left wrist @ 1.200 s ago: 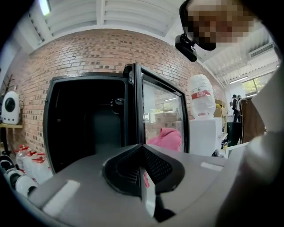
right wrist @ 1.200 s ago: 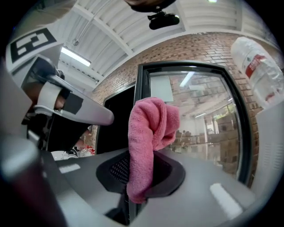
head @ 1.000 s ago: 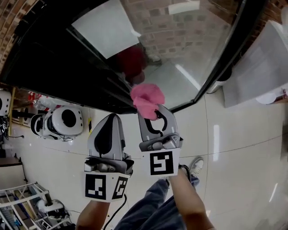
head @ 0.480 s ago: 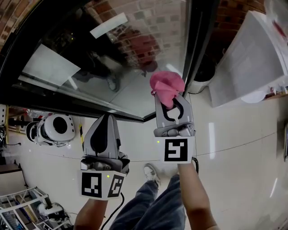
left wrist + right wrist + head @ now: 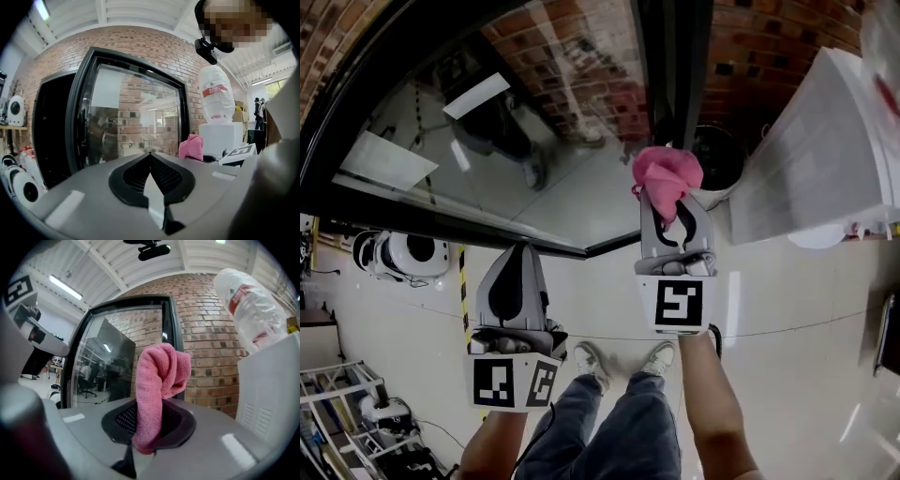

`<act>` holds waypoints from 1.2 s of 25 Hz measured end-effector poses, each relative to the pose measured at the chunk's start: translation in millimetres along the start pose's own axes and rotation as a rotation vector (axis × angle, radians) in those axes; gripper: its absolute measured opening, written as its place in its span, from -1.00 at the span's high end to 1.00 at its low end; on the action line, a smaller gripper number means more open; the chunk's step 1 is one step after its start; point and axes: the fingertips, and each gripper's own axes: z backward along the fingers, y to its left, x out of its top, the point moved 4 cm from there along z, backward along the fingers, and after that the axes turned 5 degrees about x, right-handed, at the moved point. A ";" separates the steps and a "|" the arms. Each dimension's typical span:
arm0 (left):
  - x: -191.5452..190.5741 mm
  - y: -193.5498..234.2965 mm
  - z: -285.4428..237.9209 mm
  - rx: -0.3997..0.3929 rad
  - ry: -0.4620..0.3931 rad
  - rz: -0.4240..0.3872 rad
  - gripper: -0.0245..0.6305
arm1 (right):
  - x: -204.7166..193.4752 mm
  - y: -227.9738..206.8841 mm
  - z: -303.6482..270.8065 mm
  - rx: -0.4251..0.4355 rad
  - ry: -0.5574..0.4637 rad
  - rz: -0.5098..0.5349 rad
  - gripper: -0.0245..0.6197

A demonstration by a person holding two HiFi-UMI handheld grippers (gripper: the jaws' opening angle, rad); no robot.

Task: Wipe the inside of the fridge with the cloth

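Your cloth is pink, left tongs and right tongs grey with black-and-white markers, fridge frame black, wall red brick.

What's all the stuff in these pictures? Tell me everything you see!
fridge: one, black frame with glass door, against the brick wall
cloth: one, pink, pinched in the right gripper
brick wall: one, red-brown, behind the fridge
water dispenser: one, white, right of the fridge
bin: one, dark, between fridge and water dispenser
round machine: at least one, white, far left
shoes: two, pale, on the shiny floor
left gripper: one, grey, jaws together, empty
right gripper: one, grey, shut on the cloth
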 end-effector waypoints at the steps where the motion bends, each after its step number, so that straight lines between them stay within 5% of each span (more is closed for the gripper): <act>1: -0.6 -2.4 0.8 0.009 -0.003 0.001 0.88 | 4.0 -0.4 2.3 0.006 -0.015 -0.021 0.75; 9: -8.2 25.0 31.1 0.067 0.008 0.019 0.88 | 36.6 85.0 23.1 0.128 -0.099 -0.135 0.74; 14: -26.0 57.2 57.0 0.085 0.027 0.021 0.88 | 12.2 164.0 23.5 0.260 0.013 -0.066 0.74; 23: -74.7 134.7 105.0 0.102 0.043 0.088 0.88 | -22.4 264.6 1.6 0.306 0.042 -0.010 0.75; 30: -98.2 147.8 104.2 0.063 0.038 0.088 0.88 | -44.0 291.1 -8.6 0.317 0.070 0.019 0.75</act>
